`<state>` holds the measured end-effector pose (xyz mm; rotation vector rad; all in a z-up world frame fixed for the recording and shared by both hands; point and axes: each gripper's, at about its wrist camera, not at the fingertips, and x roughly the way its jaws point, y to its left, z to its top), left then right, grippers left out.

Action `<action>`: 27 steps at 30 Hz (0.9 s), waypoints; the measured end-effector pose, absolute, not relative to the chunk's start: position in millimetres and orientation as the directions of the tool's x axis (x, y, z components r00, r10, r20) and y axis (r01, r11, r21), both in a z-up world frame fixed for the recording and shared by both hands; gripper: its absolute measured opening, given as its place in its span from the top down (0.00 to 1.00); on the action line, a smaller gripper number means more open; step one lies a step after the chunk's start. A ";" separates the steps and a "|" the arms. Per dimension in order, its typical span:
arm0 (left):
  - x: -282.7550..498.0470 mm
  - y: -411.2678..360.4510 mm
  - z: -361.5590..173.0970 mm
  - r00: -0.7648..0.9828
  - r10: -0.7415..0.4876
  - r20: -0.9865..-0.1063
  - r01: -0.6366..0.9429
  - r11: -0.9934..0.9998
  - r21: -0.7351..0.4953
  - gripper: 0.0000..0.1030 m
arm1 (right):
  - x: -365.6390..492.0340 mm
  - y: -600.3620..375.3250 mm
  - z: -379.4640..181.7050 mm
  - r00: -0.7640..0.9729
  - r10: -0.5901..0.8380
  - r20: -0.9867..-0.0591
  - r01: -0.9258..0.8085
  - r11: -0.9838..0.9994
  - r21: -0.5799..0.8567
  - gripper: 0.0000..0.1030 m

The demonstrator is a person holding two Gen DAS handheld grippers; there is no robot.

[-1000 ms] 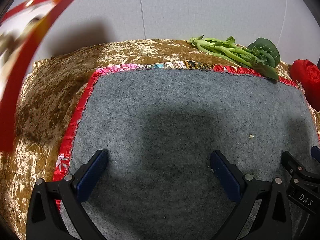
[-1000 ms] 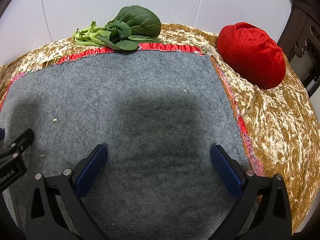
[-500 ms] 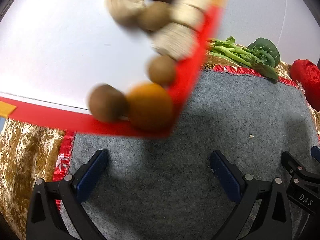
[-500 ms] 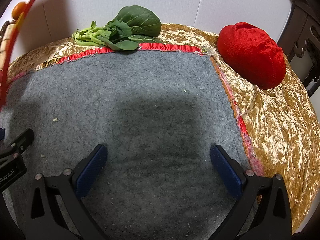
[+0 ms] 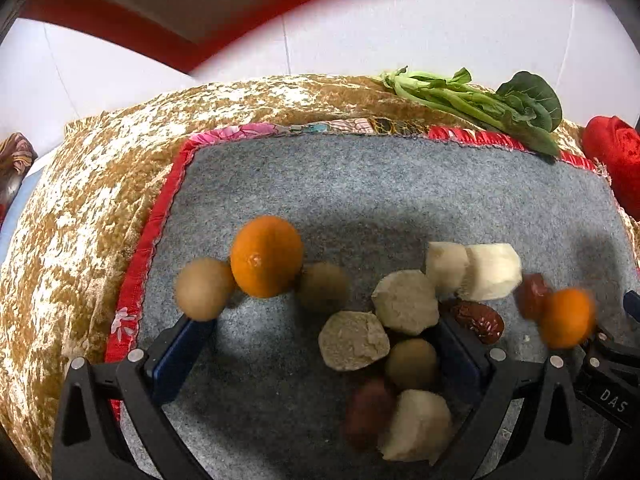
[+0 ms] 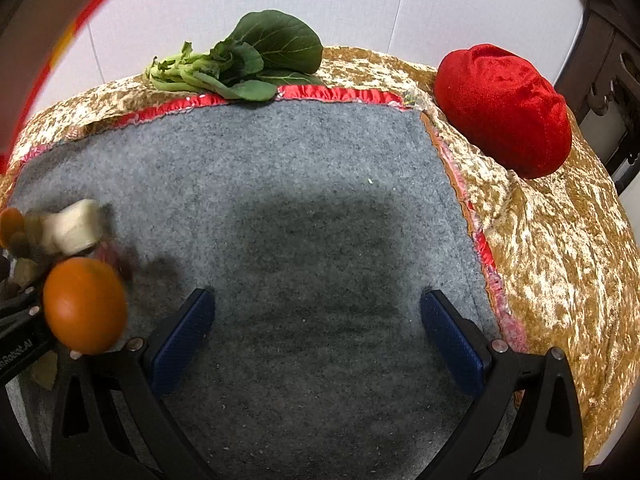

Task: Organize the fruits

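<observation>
Fingers of left gripper [image 5: 316, 344] and right gripper [image 6: 318, 338] apart, empty; oranges [image 5: 266, 256], blurred fruits scattered lower frame on grey mat [image 5: 380, 188].

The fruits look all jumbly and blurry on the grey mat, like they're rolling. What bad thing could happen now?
The small orange is blurred, so probably rolling, right beside the right gripper; it may bump it or wander off. The round brown fruit sits near the grey mat edge and could roll onto the gold cloth. The pile crowds the open left gripper, so closing might squash a white chunk.
</observation>
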<state>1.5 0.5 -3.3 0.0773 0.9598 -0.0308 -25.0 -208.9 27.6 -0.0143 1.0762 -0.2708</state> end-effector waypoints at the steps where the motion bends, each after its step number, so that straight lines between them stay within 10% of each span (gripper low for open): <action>1: 1.4 0.5 -3.5 0.574 0.009 -0.819 0.061 0.997 0.053 0.00 | -25.0 -208.7 27.5 0.445 -0.225 -0.867 0.212 0.967 -0.142 0.00; 27: 1.4 -0.2 -0.4 0.573 0.005 -0.819 0.061 0.997 0.049 0.00 | -25.3 -209.1 29.2 0.442 -0.225 -0.868 0.211 0.967 -0.143 0.00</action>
